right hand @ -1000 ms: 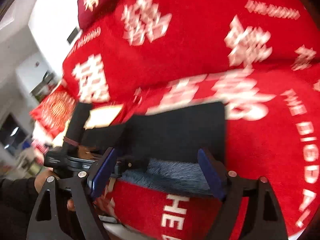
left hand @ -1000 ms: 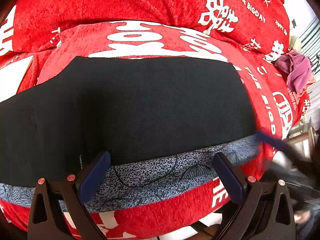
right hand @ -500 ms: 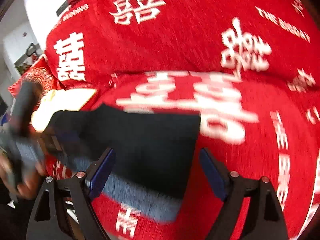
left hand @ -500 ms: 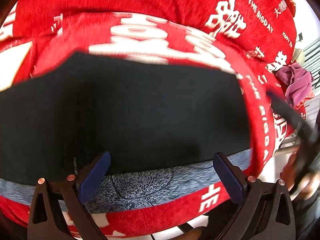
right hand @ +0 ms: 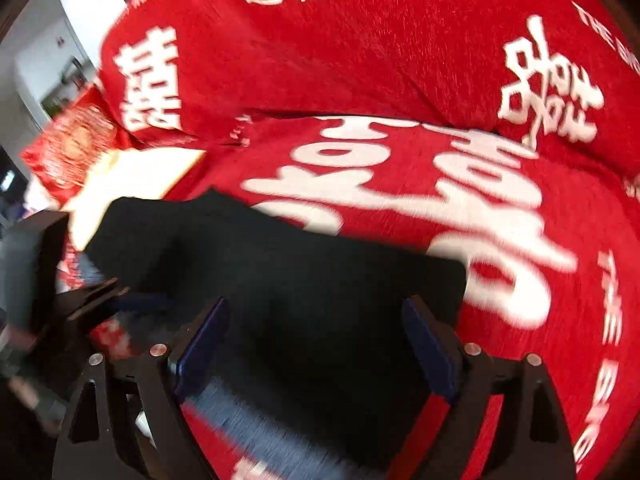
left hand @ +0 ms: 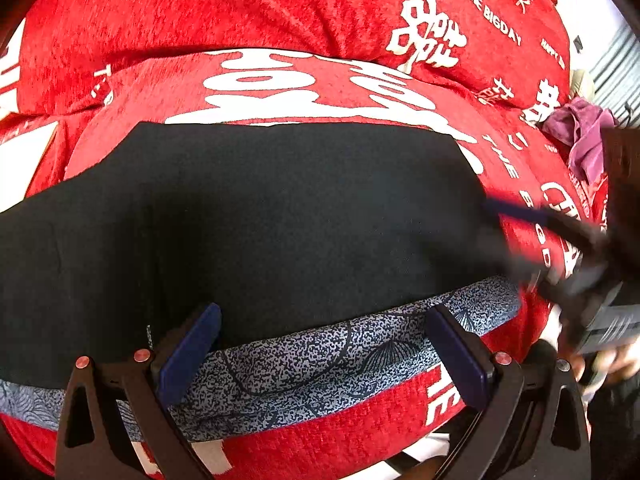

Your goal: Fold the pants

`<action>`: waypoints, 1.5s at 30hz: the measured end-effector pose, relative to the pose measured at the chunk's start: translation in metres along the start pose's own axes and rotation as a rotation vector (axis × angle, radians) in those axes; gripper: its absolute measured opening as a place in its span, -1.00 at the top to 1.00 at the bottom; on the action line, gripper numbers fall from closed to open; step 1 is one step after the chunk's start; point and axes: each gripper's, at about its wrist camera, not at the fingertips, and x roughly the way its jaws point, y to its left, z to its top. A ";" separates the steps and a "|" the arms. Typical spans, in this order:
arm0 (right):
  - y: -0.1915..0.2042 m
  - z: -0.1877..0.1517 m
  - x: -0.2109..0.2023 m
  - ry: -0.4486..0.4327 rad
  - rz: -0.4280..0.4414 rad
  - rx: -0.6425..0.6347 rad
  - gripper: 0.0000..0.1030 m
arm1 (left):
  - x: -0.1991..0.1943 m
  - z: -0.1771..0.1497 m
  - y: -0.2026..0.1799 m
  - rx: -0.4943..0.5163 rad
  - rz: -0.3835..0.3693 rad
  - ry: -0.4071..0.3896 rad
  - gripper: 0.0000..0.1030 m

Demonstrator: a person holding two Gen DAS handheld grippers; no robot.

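**Black pants on red printed sofa cover**

Writing: the red cover (left hand: 280, 12) carries white Chinese characters and "THE BIGDAY".

Surface: black pants (left hand: 260, 220) lie flat on the seat, their blue-grey patterned waistband (left hand: 320, 360) along the near edge.

Left gripper (left hand: 320, 354): fingers wide apart over the waistband, gripping nothing.

Right gripper (right hand: 316, 348): likewise spread, above the pants' right end, empty.

Left view only: a purple cloth (left hand: 584, 136) at far right. Right view only: a white wall (right hand: 44, 52), blurred.

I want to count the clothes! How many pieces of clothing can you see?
2: black pants lying flat on the red cover, and a purple garment bunched at the cover's far right edge. Others may be hidden.
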 end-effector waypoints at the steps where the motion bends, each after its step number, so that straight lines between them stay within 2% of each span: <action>1: 0.002 -0.012 -0.001 0.013 -0.008 0.012 -0.76 | 0.000 0.000 -0.002 0.006 0.008 0.004 -1.00; 3: 0.004 -0.038 0.005 0.054 -0.067 0.012 -0.76 | -0.011 0.000 -0.003 -0.017 0.014 0.004 -1.00; 5: 0.011 -0.046 -0.003 0.033 -0.152 0.013 -0.76 | -0.031 -0.005 0.001 -0.051 -0.031 -0.047 -1.00; 7: 0.014 -0.048 -0.018 -0.014 -0.146 0.074 -0.77 | -0.033 -0.008 0.007 -0.059 -0.004 -0.054 -1.00; 9: 0.021 -0.052 -0.031 -0.087 -0.095 0.123 -0.77 | -0.017 -0.012 0.023 -0.085 0.066 -0.005 -1.00; 10: 0.028 -0.053 -0.031 -0.095 -0.103 0.118 -0.77 | -0.004 -0.015 0.032 -0.102 0.095 0.036 -1.00; 11: 0.031 -0.054 -0.027 -0.085 -0.123 0.109 -0.77 | 0.004 -0.019 0.039 -0.098 0.094 0.055 -1.00; 13: 0.037 -0.055 -0.007 -0.011 -0.187 0.088 -0.77 | -0.010 -0.022 0.038 -0.067 0.116 0.014 -1.00; 16: 0.051 -0.054 0.001 0.020 -0.261 0.042 -0.88 | -0.040 -0.026 0.049 -0.071 0.144 -0.057 -1.00; 17: 0.057 -0.052 0.000 0.016 -0.251 0.042 -0.88 | -0.050 -0.029 0.059 -0.080 0.174 -0.083 -1.00; 19: 0.071 -0.049 -0.007 -0.018 -0.208 0.038 -0.88 | -0.054 -0.033 0.089 -0.130 0.235 -0.084 -1.00; 21: 0.089 -0.044 -0.007 -0.038 -0.194 -0.001 -0.89 | -0.042 -0.042 0.133 -0.243 0.271 -0.016 -1.00; 22: 0.097 -0.041 -0.002 -0.036 -0.191 -0.021 -0.90 | -0.032 -0.048 0.154 -0.299 0.266 0.020 -1.00; 23: 0.104 -0.038 0.005 -0.025 -0.188 -0.039 -0.90 | -0.035 -0.053 0.166 -0.308 0.227 -0.025 -1.00; 25: 0.118 -0.032 0.025 0.021 -0.180 -0.074 -0.90 | -0.045 -0.056 0.169 -0.296 0.239 -0.020 -1.00; 27: 0.133 -0.022 0.043 0.057 -0.183 -0.121 -0.90 | -0.065 -0.062 0.172 -0.307 0.194 -0.086 -1.00; 29: 0.151 -0.007 0.047 0.041 -0.152 -0.165 -0.90 | -0.078 -0.069 0.179 -0.320 0.198 -0.124 -1.00; 31: 0.172 0.012 0.053 0.020 -0.117 -0.229 -0.90 | -0.076 -0.078 0.194 -0.355 0.222 -0.104 -1.00; 32: 0.183 0.023 0.059 0.017 -0.097 -0.264 -0.90 | -0.066 -0.083 0.206 -0.381 0.212 -0.062 -1.00; 34: 0.205 0.047 0.077 0.038 -0.044 -0.337 -0.91 | -0.063 -0.088 0.208 -0.348 0.194 -0.078 -1.00; 38: 0.255 0.085 0.132 0.132 0.038 -0.494 -0.91 | -0.062 -0.093 0.202 -0.293 0.219 -0.071 -1.00; 42: 0.306 0.098 0.200 0.328 0.103 -0.738 -0.91 | -0.063 -0.096 0.205 -0.296 0.207 -0.072 -1.00; 45: 0.330 0.105 0.239 0.453 0.165 -0.856 -0.91 | -0.062 -0.094 0.208 -0.297 0.201 -0.071 -1.00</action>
